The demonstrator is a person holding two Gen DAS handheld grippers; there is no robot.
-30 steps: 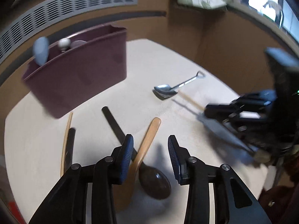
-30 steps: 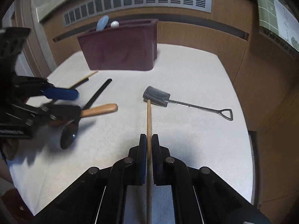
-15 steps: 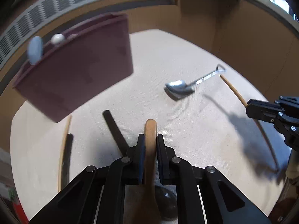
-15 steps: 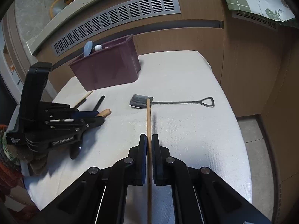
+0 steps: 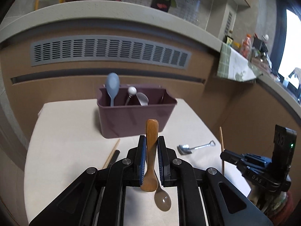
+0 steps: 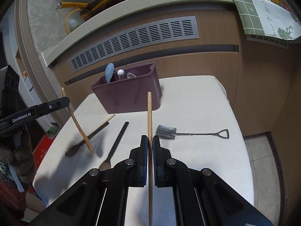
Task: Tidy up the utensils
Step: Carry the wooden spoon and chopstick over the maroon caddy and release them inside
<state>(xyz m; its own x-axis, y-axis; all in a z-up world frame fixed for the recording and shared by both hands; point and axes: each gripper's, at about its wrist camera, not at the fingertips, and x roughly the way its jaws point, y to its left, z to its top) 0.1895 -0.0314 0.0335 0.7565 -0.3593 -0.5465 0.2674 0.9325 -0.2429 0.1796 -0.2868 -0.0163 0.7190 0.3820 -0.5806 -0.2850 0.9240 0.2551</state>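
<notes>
My left gripper [image 5: 151, 138] is shut on a wooden spoon [image 5: 151, 131], which hangs above the table with its handle pointing up at the purple caddy [image 5: 135, 118]. In the right wrist view the same spoon [image 6: 79, 126] slants down from the left gripper [image 6: 65, 100]. My right gripper [image 6: 150, 139] is shut on a wooden chopstick [image 6: 149, 113] that points toward the caddy [image 6: 131, 98]. A blue spoon [image 5: 112, 86] and two metal utensils stand in the caddy's left part.
On the white cloth-covered table [image 6: 197, 103] lie a shovel-shaped metal spoon [image 6: 188, 132], a black-handled utensil [image 6: 117, 141], a dark spoon [image 6: 82, 143] and a second chopstick [image 6: 106, 120]. A wooden cabinet wall with a grey vent [image 6: 135, 37] stands behind.
The left gripper closed on the wooden spoon and lifted it off the table, levelling toward the caddy. The right gripper rose with its chopstick.
</notes>
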